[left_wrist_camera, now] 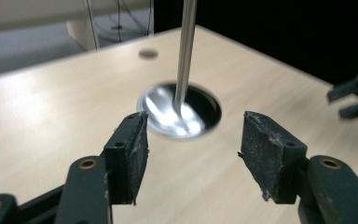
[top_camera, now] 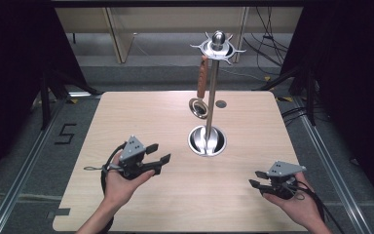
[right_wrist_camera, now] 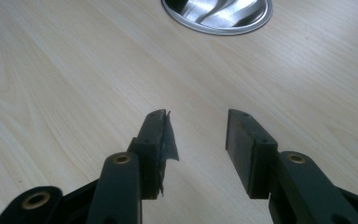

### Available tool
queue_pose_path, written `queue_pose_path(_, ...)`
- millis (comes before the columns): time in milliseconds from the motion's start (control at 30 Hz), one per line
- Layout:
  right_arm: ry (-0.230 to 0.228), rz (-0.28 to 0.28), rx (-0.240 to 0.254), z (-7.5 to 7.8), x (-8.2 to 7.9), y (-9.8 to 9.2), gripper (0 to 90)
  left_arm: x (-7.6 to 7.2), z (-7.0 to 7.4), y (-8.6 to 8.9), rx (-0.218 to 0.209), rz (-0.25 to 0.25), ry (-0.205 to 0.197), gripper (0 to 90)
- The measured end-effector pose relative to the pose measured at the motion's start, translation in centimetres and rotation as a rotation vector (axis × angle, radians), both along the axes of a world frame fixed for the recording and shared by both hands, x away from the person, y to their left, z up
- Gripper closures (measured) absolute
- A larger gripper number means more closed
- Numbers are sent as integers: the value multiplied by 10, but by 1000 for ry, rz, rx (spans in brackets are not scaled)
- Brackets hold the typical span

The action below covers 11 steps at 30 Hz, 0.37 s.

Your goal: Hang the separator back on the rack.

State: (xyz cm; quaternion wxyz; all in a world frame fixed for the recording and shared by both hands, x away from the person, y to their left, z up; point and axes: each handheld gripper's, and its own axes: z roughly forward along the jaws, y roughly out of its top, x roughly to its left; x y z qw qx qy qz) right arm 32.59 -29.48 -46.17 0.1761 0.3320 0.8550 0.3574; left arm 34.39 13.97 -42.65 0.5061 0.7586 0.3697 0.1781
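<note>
A steel utensil stand rises from a round shiny base (top_camera: pixel 207 141) at the table's middle; its pole (top_camera: pixel 211 92) ends in a hooked crown (top_camera: pixel 217 47). From one hook hangs a utensil with a brown wooden handle (top_camera: pixel 202 76) and a small round metal head (top_camera: pixel 199 107). My left gripper (top_camera: pixel 158 154) is held in a hand at the front left, open and empty, aimed at the base (left_wrist_camera: pixel 179 111) and pole (left_wrist_camera: pixel 185 51). My right gripper (top_camera: pixel 255 179) is held at the front right, open and empty, low over the wood, with the base's rim (right_wrist_camera: pixel 218 16) ahead.
The light wooden table (top_camera: pixel 141 117) has a small grey round disc (top_camera: pixel 220 104) behind the stand. Dark curtains flank both sides. Cables lie on the floor at the back right. The right gripper's jaws (left_wrist_camera: pixel 354 93) show at the left gripper view's right edge.
</note>
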Motion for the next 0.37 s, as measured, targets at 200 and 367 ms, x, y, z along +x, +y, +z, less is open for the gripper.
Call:
queue_pose_path(200,18,-9,13,0,-2,2,589,-10,-34,4,48,-11,98,416)
queue_pose_path(367,18,-6,19,0,-3,1,585,-6,-34,5,51,10,98,417)
